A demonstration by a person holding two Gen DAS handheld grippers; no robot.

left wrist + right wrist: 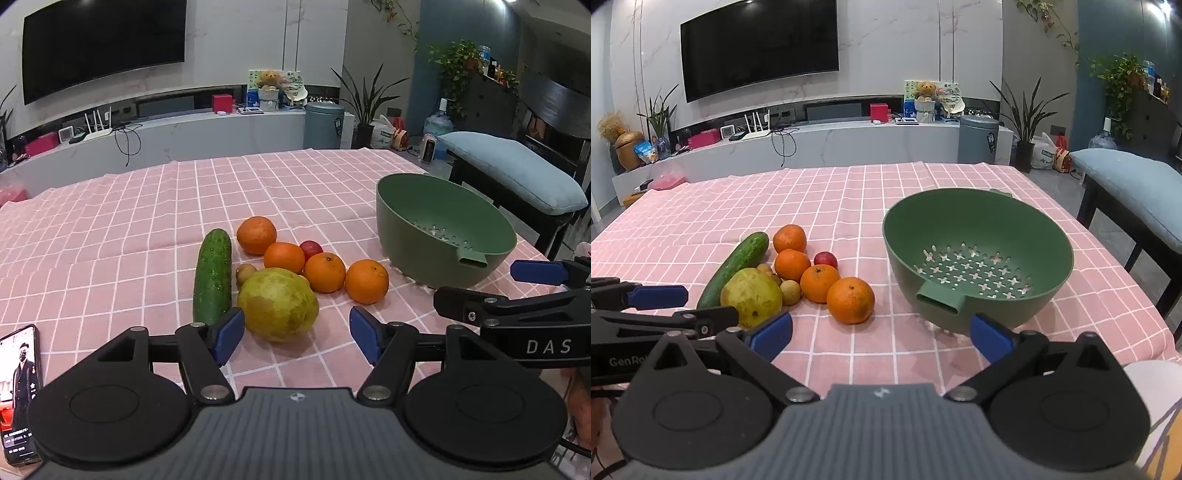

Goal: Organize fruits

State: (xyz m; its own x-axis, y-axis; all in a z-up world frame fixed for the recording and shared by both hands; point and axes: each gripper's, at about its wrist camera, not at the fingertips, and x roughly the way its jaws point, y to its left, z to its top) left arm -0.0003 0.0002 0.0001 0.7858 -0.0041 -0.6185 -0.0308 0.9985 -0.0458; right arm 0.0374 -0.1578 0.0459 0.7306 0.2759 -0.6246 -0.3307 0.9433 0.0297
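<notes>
Fruit lies in a cluster on the pink checked cloth: a cucumber [213, 277], a large yellow-green pear-like fruit [277, 304], several oranges, the nearest one [366, 281] [850, 300], a small red fruit [311, 249] and small brown fruits [791, 292]. A green colander bowl [443, 230] [979, 258] stands empty to the right. My left gripper [297, 338] is open, just short of the large fruit. My right gripper [881, 336] is open and empty, between the oranges and the bowl; it also shows in the left wrist view [498, 291].
A phone [20, 391] lies at the table's near left. A bench with a blue cushion [1134, 184] stands right of the table. A TV unit runs behind the table's far edge.
</notes>
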